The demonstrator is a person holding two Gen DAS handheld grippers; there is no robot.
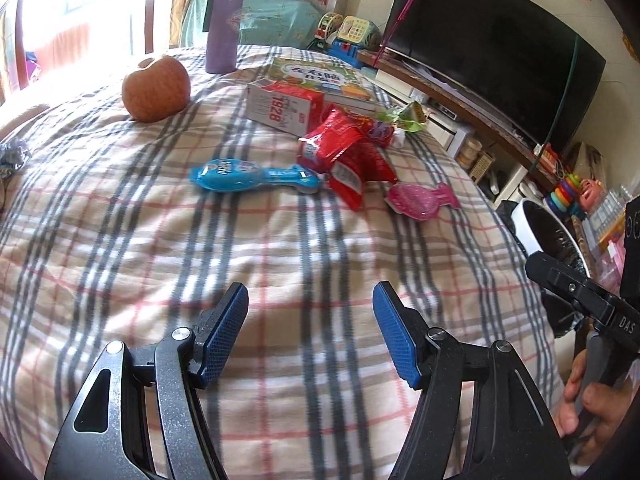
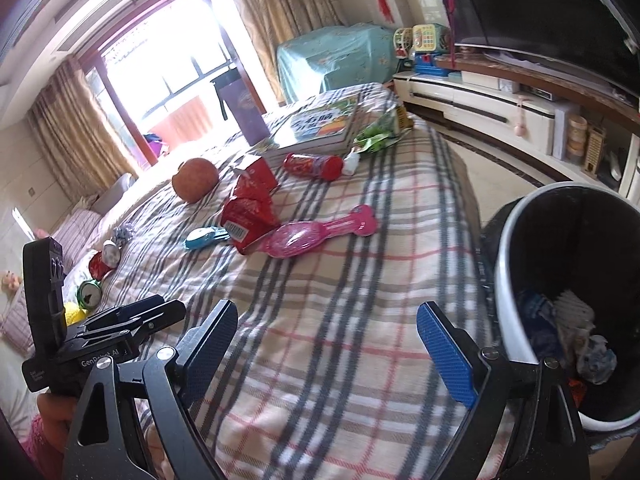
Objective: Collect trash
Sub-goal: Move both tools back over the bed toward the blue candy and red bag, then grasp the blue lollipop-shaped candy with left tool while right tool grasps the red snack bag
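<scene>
Nearest, we list our left gripper [image 1: 310,334], jaws apart and empty over the plaid blanket [image 1: 280,248]; our right gripper [image 2: 328,354] stands wider still, also empty, with the trash bin [image 2: 504,280] just beside it off the bed's edge, already holding crumpled scraps.

Ahead of both lie the pieces to collect. The pink blister pack [image 2: 316,232] lies nearest the right gripper, long axis slanting up to the right in that view. Touching it, the red snack wrapper [image 1: 348,160], barcode label showing. Left of that, the blue blister pack [image 1: 252,176], long axis crosswise to the left gripper, lettering too blurred to read.

Farther: a red-and-white carton [image 1: 284,106] printed "1928"; an apple [image 1: 156,88]; a green wrapper [image 1: 404,118]; a picture book [image 1: 316,76] with Chinese title; a purple flask [image 1: 224,24].

On the tools themselves we read "GenRobot.AI" and "DAS".
</scene>
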